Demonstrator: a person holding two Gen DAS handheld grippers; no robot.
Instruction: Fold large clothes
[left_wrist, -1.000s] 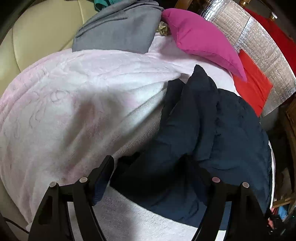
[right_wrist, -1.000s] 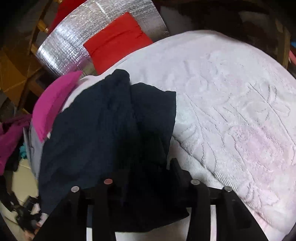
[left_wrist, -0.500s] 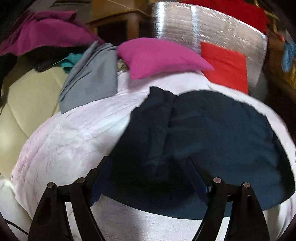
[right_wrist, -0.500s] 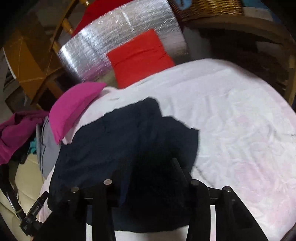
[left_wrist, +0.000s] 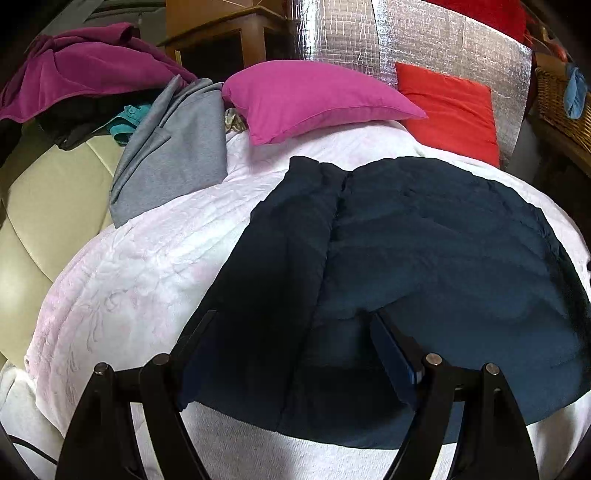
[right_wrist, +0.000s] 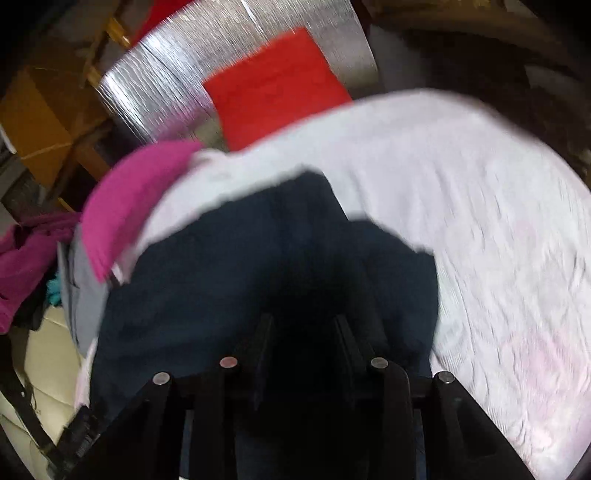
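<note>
— Jacket (left_wrist: 424, 258), dark navy and quilted: where did it lie?

— It lay spread on the pale pink blanket (left_wrist: 140, 280), right in front of both tongs. One long panel was folded over along its left side, ahead of the left tongs (left_wrist: 291, 325).

— How did the left tongs stand?

— Wide apart, above the jacket's near edge. The fingers (left_wrist: 391, 347) spanned the folded panel, but no pinch on the cloth showed.

— And the right tongs (right_wrist: 303, 325)?

— Their jaws had just been closing, and stood fairly narrow. The jacket lay dark under and between them; that view was blurred, so whether they gripped the cloth could not be told.

— What lay beyond the tongs?

— A magenta pillow (left_wrist: 314, 99) sat past the jacket's far end, a red cushion (left_wrist: 450, 110) to its right against a silver foil sheet (left_wrist: 406, 40). A grey garment (left_wrist: 177, 147) lay far left of the left tongs, partly on the blanket and partly on a cream sofa (left_wrist: 48, 206), with a purple garment (left_wrist: 85, 66) heaped behind it.
</note>
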